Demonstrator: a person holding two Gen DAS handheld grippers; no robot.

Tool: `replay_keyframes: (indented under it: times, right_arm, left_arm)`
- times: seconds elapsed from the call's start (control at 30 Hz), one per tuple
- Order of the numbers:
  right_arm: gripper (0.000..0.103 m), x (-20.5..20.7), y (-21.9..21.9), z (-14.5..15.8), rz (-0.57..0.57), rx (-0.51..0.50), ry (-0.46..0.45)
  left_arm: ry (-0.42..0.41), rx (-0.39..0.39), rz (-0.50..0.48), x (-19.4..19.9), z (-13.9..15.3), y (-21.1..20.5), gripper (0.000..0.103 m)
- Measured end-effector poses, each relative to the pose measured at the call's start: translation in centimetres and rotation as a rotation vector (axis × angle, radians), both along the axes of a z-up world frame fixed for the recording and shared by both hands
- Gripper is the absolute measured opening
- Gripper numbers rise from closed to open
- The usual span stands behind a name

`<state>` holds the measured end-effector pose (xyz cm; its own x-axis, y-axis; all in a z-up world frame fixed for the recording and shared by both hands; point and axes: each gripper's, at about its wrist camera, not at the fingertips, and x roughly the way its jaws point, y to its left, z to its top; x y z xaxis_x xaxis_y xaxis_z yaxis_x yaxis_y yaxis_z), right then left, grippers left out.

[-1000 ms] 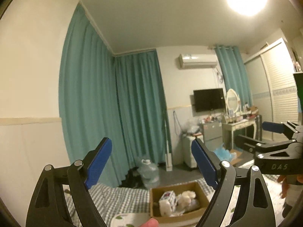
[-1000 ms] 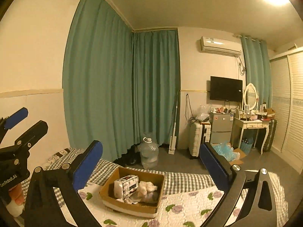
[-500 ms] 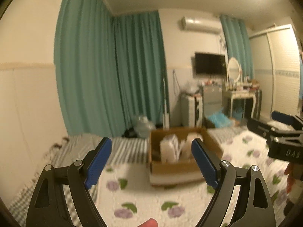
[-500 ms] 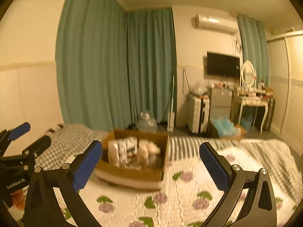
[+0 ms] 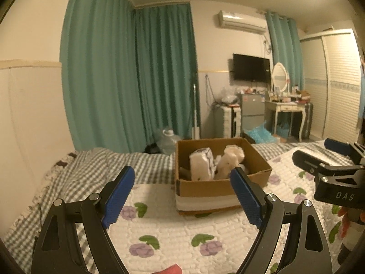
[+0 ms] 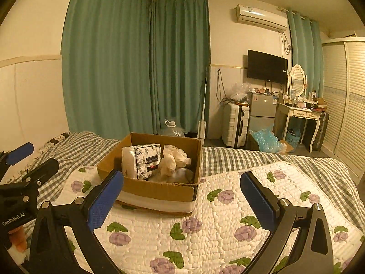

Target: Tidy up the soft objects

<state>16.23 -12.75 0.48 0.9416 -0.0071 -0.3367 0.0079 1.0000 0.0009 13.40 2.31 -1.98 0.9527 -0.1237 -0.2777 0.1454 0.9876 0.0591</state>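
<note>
Here both black tongs with blue pads, left and right, are spread wide and empty above the white floral quilt. Ahead on the bed sits the brown cardboard box, holding a white floral-print pouch and cream plush toy. Best to approach level, lowering over one item squarely before closing.

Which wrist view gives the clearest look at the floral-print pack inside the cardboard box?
The right wrist view: the floral-print pack shows its broad printed face and dark label above the cardboard box rim. In the left wrist view the pack is turned mostly edge-on, with little print visible.
</note>
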Motion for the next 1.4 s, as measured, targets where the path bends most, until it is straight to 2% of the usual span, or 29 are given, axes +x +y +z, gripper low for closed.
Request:
replay_keyframes:
  times: [1.4]
  right_arm:
    - [0.103,-0.08,0.95,-0.87,0.011,0.001,0.016]
  left_arm:
    - [0.012,-0.023,-0.016,0.05,0.09,-0.09,0.087]
